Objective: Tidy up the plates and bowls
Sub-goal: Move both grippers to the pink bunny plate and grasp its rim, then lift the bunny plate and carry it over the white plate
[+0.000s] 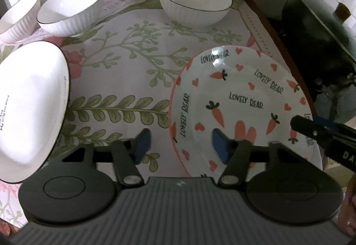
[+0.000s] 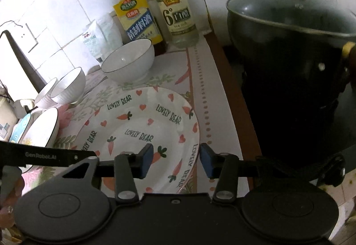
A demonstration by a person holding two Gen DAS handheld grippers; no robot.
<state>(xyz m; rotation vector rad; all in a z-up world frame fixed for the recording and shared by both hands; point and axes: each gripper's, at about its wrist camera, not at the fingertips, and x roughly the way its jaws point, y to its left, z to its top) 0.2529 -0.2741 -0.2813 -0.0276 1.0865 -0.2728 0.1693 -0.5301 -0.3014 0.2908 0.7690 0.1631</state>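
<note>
A carrot-and-heart "LOVELY BEAR" plate (image 1: 240,102) lies on the floral mat; it also shows in the right wrist view (image 2: 142,131). My left gripper (image 1: 180,144) is open and empty, straddling the plate's left rim. My right gripper (image 2: 176,161) is open and empty, straddling the plate's right rim; its arm enters the left wrist view (image 1: 327,138). A plain white plate with a dark rim (image 1: 31,109) lies to the left. Three white ribbed bowls (image 1: 195,2) (image 1: 71,9) (image 1: 17,18) stand at the back.
A dark lidded pot (image 2: 296,62) sits on the stove at the right, close to the plate. Two bottles (image 2: 138,18) (image 2: 178,13) and a white bag (image 2: 100,38) stand against the tiled wall. The left gripper's arm (image 2: 44,156) crosses the right wrist view.
</note>
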